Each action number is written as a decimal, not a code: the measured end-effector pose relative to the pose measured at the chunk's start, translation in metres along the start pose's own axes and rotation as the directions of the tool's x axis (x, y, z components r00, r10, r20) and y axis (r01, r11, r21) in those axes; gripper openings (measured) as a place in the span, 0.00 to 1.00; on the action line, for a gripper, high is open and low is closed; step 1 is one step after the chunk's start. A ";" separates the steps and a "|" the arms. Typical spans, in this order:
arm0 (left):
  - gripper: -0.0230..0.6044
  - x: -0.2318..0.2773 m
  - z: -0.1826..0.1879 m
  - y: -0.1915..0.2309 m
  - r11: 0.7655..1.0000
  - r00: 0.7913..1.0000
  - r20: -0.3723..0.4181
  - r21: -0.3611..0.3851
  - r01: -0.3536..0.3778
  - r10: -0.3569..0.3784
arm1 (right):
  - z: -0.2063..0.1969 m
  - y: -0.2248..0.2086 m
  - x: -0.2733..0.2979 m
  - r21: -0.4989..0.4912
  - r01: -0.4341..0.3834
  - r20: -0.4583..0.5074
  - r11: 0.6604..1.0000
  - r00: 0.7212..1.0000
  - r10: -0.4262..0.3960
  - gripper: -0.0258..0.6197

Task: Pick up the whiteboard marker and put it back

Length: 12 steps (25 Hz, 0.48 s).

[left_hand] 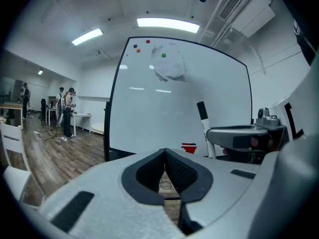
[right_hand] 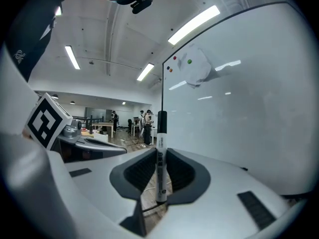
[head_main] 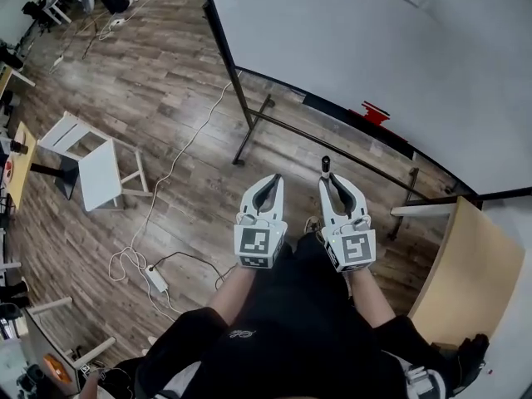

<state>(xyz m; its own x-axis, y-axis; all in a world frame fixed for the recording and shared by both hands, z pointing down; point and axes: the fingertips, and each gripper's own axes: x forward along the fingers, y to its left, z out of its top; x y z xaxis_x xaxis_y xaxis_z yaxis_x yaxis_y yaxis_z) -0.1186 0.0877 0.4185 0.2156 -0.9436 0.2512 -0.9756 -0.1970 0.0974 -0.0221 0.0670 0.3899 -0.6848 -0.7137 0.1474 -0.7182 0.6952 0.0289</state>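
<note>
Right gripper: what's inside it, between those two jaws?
A whiteboard marker, upright with its black cap on top, is clamped in the right gripper. From the head view only the cap pokes out; the gripper covers the barrel.

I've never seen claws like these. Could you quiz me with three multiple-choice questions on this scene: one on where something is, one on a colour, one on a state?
1. Where is the whiteboard marker?
A. lying on the floor
B. between the jaws of the right claw
C. on the white chair

2. What colour is the marker's cap?
A. black
B. green
C. red

3. How does the left claw stand?
A. wide open
B. clamped on a pen
C. shut, with nothing in it

Answers:
1 B: the right gripper view shows the jaws pressed on its white barrel.
2 A: the cap standing up above the jaws is black.
3 C: the left gripper view shows its jaws met at the tips, nothing between them.
</note>
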 end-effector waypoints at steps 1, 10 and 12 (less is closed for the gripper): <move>0.05 -0.003 0.001 0.002 1.000 1.000 0.002 -0.005 -0.012 0.012 | 0.002 0.003 0.003 -0.005 -0.018 0.001 1.000 1.000 0.018 0.12; 0.05 0.014 0.009 -0.006 0.996 0.996 0.017 -0.016 -0.088 0.089 | -0.002 -0.012 0.016 -0.039 -0.114 -0.017 0.993 0.993 0.114 0.12; 0.05 0.022 0.013 -0.015 0.995 0.995 0.019 -0.001 -0.098 0.098 | -0.002 -0.024 0.017 -0.032 -0.123 -0.013 0.992 0.992 0.123 0.12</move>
<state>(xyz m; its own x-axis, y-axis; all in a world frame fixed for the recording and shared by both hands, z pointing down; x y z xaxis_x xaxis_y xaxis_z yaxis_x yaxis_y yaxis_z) -0.0999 0.0665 0.4104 0.1181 -0.9632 0.2417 -0.9920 -0.1032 0.0731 -0.0161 0.0387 0.3932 -0.7661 -0.6218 0.1627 -0.6242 0.7801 0.0420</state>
